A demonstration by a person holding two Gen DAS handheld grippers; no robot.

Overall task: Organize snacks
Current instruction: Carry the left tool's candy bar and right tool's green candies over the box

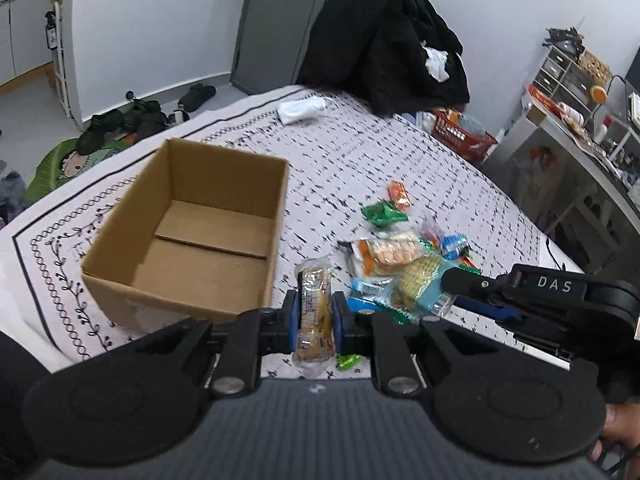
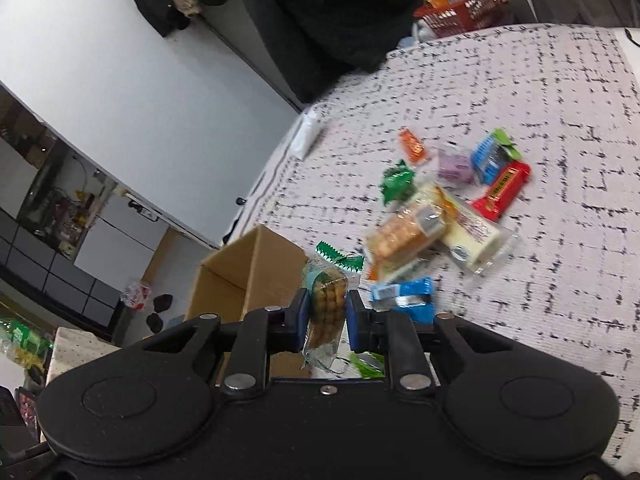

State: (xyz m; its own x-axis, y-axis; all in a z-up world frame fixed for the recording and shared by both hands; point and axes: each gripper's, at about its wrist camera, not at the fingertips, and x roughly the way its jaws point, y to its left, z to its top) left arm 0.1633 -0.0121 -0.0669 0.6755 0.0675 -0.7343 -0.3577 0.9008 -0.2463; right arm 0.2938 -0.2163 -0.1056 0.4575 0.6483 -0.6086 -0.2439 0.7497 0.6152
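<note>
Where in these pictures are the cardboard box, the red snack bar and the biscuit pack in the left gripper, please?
cardboard box [image 1: 208, 258]: left wrist view, on its inner floor.
red snack bar [image 2: 503, 189]: right wrist view, mid-wrapper.
biscuit pack [image 1: 316, 312]: left wrist view, on its middle, between the fingers.

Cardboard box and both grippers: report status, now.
Left gripper shut on clear biscuit pack. Right gripper shut on cracker pack. Cardboard box open, empty. Snack pile on the bedspread; nothing in the way.
</note>
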